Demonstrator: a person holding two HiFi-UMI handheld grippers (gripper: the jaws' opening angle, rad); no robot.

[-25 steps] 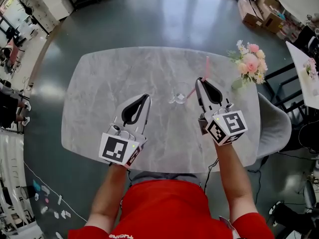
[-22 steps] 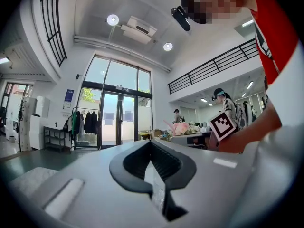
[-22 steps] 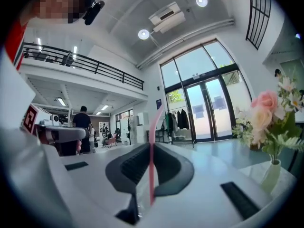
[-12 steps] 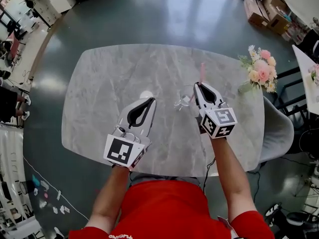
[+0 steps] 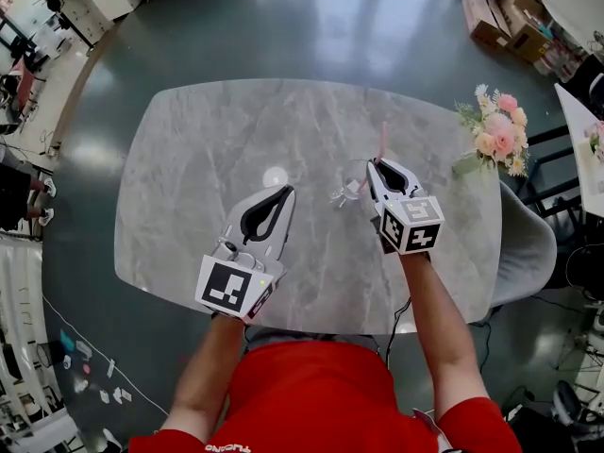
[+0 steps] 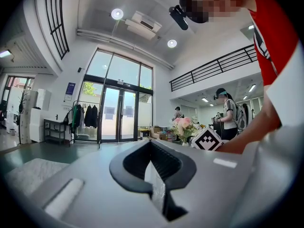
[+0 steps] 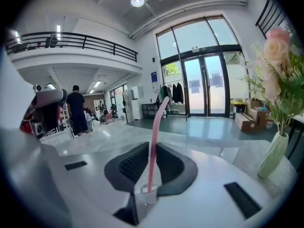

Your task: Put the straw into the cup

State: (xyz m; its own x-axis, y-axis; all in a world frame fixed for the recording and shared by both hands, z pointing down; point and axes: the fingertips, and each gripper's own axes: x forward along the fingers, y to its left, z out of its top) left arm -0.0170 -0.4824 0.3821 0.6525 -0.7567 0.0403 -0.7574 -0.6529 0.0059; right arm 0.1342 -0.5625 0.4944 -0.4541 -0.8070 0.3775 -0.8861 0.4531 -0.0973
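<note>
Straw (image 5: 382, 141) upright in right tongs (image 5: 377, 165)

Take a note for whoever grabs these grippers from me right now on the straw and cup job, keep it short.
Grippers: the right tongs are shut on the pink straw. The left tongs are shut and empty, held over the table to the left of the clear cup.
Things: the cup stands on the table under the right tongs. The straw runs up between them and past their tips.
Done: the straw's lower end appears to sit inside the cup.
Left: open the right tongs to let go of the straw, then probably draw back gently so the cup does not tip.
</note>
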